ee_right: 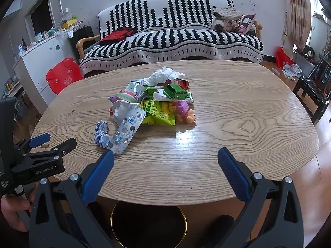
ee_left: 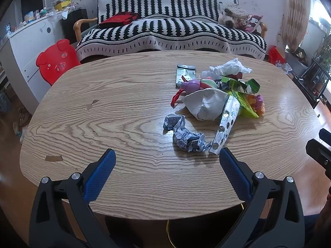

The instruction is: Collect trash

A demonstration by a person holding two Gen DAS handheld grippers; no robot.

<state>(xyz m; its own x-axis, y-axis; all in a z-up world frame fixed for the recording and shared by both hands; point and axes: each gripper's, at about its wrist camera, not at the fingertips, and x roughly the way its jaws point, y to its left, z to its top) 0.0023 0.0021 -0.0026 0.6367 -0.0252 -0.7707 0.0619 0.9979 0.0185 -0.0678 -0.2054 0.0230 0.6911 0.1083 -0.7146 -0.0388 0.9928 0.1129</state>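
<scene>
Soft window daylight, tabletop glare, fisheye-warped edges.

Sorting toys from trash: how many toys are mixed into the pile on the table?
3, perhaps more hidden: a green bus on top of the pile, a purple figure at its left edge, and an orange-and-purple toy on its right side beside the green bag.

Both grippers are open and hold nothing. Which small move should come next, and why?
Probably the left gripper should ease forward to the crumpled paper ball. It is the piece of trash nearest to that gripper, it lies apart from the mixed pile, and no toy is touching it. The right gripper can wait, open; the bin sits under the table edge.
</scene>
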